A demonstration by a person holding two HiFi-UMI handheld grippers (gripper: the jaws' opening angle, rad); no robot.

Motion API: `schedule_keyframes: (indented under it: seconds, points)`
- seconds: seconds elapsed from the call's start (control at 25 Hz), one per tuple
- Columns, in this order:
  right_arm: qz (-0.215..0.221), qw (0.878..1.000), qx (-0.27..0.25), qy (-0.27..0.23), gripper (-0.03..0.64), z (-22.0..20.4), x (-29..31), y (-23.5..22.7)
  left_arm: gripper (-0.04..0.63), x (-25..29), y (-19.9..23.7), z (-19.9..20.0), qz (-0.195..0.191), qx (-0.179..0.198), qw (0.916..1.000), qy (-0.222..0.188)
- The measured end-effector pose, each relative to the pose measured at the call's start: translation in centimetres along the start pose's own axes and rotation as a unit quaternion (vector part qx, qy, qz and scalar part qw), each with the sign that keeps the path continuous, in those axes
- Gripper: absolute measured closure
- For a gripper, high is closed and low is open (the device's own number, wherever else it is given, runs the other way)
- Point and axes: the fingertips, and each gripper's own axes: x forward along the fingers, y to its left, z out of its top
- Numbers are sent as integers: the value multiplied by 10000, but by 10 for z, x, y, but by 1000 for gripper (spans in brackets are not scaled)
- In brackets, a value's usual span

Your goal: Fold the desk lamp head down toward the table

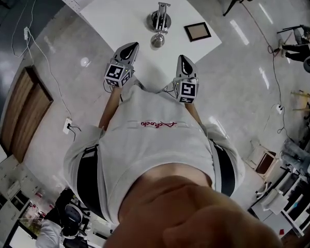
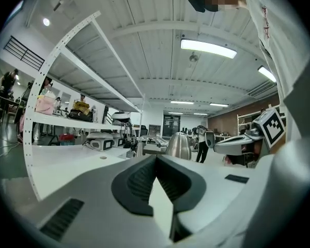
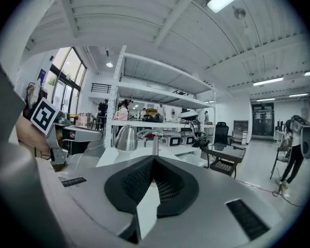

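The desk lamp stands on the white table [image 1: 113,9], with its round base [image 1: 160,19] farther back. Its shiny silver head [image 1: 157,40] hangs toward the near edge. Both grippers are held level at the table's near edge, short of the lamp and apart from it. My left gripper [image 1: 132,46] is shut and empty, left of the head. My right gripper [image 1: 182,59] is shut and empty, right of it. The left gripper view shows the silver head [image 2: 179,145] beyond the shut jaw tips [image 2: 155,158]. The right gripper view shows the head [image 3: 126,138] and the upright arm [image 3: 154,142] ahead of its shut tips [image 3: 154,158].
A small dark picture frame [image 1: 197,31] lies on the table right of the lamp. A white shelving rack [image 3: 144,94] stands behind the table. A person's torso fills the lower head view. Cables and a power strip [image 1: 68,125] lie on the floor at left.
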Motion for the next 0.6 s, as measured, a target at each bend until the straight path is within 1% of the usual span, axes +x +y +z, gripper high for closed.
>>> schedule_keyframes:
  seconds: [0.16, 0.32, 0.6]
  points:
    - [46, 10000, -58, -50, 601, 4, 1, 1, 568, -4, -6, 0, 33, -65, 10000, -3]
    - [25, 9999, -73, -127, 601, 9, 1, -1, 568, -5, -8, 2, 9, -21, 10000, -17]
    - [9, 9998, -140, -104, 601, 10, 1, -2, 568, -2, -8, -4, -20, -84, 10000, 26]
